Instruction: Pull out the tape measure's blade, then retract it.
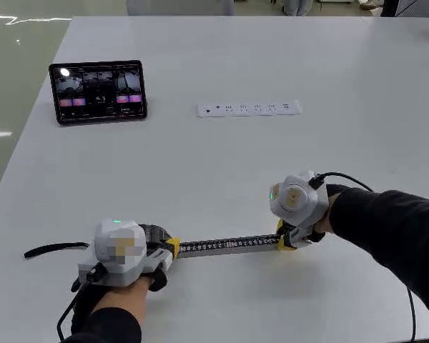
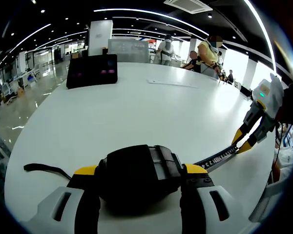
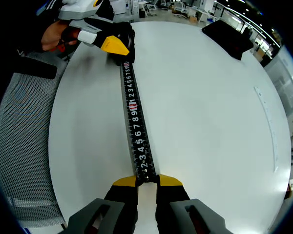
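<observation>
Black round-cased tape measure [image 2: 136,178] pinned to the white counter [image 1: 222,164] by the clamped left tool [image 2: 141,169], draw its numbered blade [image 3: 136,122] low and straight, right tool [image 3: 147,181] pinched tight on the tip.

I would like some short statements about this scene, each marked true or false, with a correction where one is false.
1. The left gripper holds the tape measure's black case between its jaws. True.
2. The right gripper is shut on the end of the blade. True.
3. The blade is fully wound back into the case. False: it is stretched over the table from the case to the right gripper.
4. The screen of the tablet is lit. True.
5. The power strip touches the blade. False: it lies apart from it, farther up the table.
</observation>
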### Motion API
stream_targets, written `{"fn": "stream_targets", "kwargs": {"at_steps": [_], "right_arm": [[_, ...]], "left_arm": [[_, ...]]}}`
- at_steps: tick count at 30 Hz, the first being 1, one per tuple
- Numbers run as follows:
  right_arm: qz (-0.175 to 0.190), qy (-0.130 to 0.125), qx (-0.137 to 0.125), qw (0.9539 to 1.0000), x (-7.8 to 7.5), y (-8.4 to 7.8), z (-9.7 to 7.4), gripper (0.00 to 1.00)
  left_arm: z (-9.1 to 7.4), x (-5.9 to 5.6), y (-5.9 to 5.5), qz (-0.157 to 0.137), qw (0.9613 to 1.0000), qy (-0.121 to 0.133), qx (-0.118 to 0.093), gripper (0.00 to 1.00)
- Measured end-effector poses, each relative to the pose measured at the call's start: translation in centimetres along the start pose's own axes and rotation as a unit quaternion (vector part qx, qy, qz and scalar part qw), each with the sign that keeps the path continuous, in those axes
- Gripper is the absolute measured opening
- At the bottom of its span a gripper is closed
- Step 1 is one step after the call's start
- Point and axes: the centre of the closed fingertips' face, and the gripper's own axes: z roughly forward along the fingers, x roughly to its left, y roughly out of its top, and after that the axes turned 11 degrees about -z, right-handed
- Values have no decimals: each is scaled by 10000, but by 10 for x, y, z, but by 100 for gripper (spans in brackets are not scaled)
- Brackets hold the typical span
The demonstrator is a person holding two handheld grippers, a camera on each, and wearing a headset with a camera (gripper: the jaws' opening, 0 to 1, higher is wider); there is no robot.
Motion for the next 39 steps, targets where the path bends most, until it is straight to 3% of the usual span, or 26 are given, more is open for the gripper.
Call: {"fn": "stream_targets", "kwargs": {"at_steps": [15, 23, 39], "right_arm": [[2, 34, -36, 10000, -2, 11, 4, 9], [88, -71, -73, 9999, -2, 16, 6, 9], [-65, -9, -45, 10000, -1, 24, 8, 9]], "left_arm": [[0, 0, 0, 26, 10000, -26, -5, 62], [0, 0, 0, 46, 10000, -36, -20, 63], [1, -2, 0, 48, 10000, -27, 8, 63]]}}
